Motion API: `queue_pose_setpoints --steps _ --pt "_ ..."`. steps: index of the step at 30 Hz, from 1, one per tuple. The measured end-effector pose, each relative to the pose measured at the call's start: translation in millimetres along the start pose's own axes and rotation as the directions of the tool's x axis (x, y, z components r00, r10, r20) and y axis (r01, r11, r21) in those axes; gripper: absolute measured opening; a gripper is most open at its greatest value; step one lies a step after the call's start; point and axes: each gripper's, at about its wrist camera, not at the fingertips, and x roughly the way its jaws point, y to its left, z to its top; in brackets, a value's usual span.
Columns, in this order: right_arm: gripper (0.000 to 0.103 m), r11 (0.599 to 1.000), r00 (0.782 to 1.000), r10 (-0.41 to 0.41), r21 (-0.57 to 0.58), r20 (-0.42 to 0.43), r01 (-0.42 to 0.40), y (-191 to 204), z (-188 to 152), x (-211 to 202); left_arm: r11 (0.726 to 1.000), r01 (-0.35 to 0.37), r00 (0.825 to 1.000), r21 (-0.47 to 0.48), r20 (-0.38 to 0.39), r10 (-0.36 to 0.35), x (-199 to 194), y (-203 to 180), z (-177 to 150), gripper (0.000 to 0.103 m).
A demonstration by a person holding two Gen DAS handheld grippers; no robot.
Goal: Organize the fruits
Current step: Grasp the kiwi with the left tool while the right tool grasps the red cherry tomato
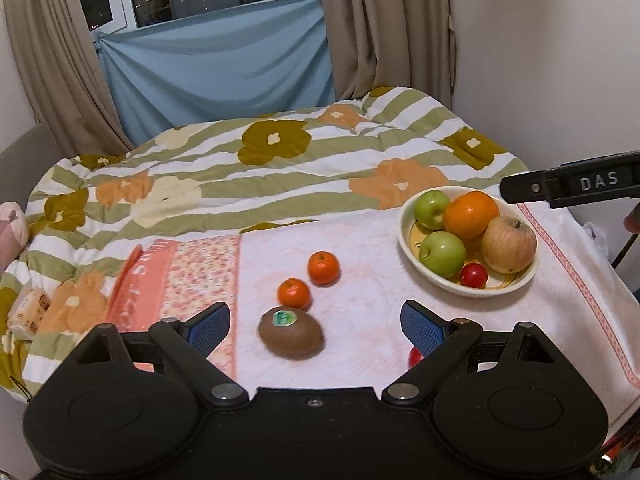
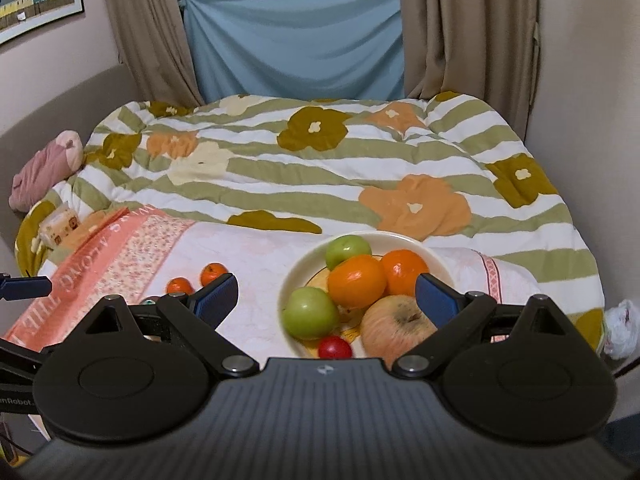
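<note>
Hovering above the pale pink towel [image 1: 360, 248] spread on the bed, the left tongs [image 1: 315, 326] stood wide apart, gripping nothing, with the kiwi [image 1: 291, 333] lying on the towel between their blue pads [image 1: 420, 328]. Just beyond the kiwi, on the side away from the tongs, lay two small mandarins [image 1: 294, 293], one close behind it and the other [image 1: 323, 267] a little farther off. A small red fruit [image 1: 415, 356] showed partly behind the right-hand pad, near the kiwi. Well apart from the kiwi, toward the right edge of the towel, sat the cream bowl [image 1: 408, 240], holding two green apples [image 1: 442, 254], oranges [image 1: 471, 214], a pale russet apple [image 1: 509, 245] and a small red fruit [image 1: 474, 275].

The right tongs [image 2: 327, 296] were likewise spread apart and empty, held over the bowl [image 2: 292, 280], whose two oranges [image 2: 357, 281] and apples sat between the fingers in that view. The two mandarins [image 2: 214, 273] lay to the left of the bowl, near the salmon-pink cloth [image 2: 100, 256]. A flowered, striped quilt [image 2: 320, 168] covered the bed beyond the bowl, with beige curtains [image 2: 460, 28] and a blue sheet [image 2: 296, 40] behind it.
</note>
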Motion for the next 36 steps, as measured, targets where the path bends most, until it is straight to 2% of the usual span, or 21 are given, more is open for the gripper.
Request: queue_pose_setpoints --steps 8,17,25,28,32,36 --pt "0.103 0.998 0.999 -0.052 0.042 -0.015 0.053 36 -23 -29 0.996 0.051 0.998 0.077 0.021 -0.052 -15 25 -13 0.103" --pt "0.103 0.984 0.986 -0.152 0.084 -0.070 0.158 82 -64 -29 0.971 0.143 0.989 0.193 -0.004 -0.145 5 42 -28 0.103" --pt "0.103 0.957 0.969 -0.209 0.178 -0.130 0.230 103 -98 -12 0.939 0.229 0.973 0.258 -0.046 -0.225 53 56 -31 0.103" --pt "0.103 0.943 0.963 -0.226 0.214 -0.146 0.254 105 -112 -1 0.934 0.241 0.970 0.263 -0.073 -0.230 77 57 -32 0.102" --pt "0.103 0.928 0.955 -0.251 0.242 -0.160 0.285 106 -124 19 0.934 0.257 0.966 0.249 -0.094 -0.240 107 56 -32 0.094" --pt "0.103 0.920 0.949 -0.256 0.256 -0.182 0.297 107 -131 35 0.929 0.272 0.960 0.253 -0.133 -0.245 132 53 -34 0.089"
